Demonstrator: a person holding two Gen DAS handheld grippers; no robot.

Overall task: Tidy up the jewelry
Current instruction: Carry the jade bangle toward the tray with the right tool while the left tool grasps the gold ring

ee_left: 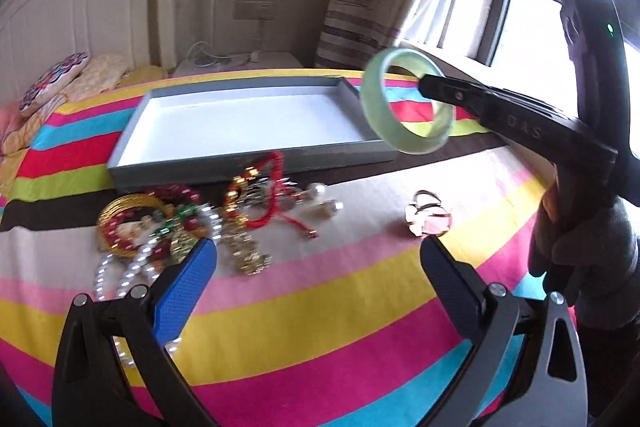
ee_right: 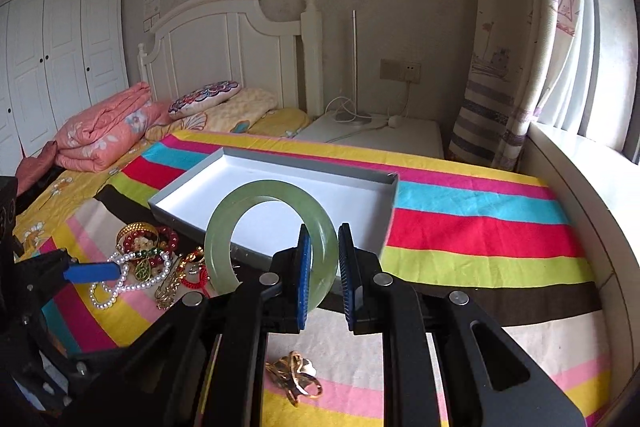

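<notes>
My right gripper (ee_right: 323, 267) pinched the green bangle (ee_right: 256, 227) upright, in the air just before the tray (ee_right: 276, 163) — dead ahead. My left gripper (ee_left: 318, 259) stood wide, empty, nearer the jewelry pile (ee_left: 180, 227).

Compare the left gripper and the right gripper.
The left gripper is open and holds nothing; the right gripper is shut on the green bangle. The left hangs over the jewelry pile, the right by the tray. Both have blue pads on black fingers.
</notes>
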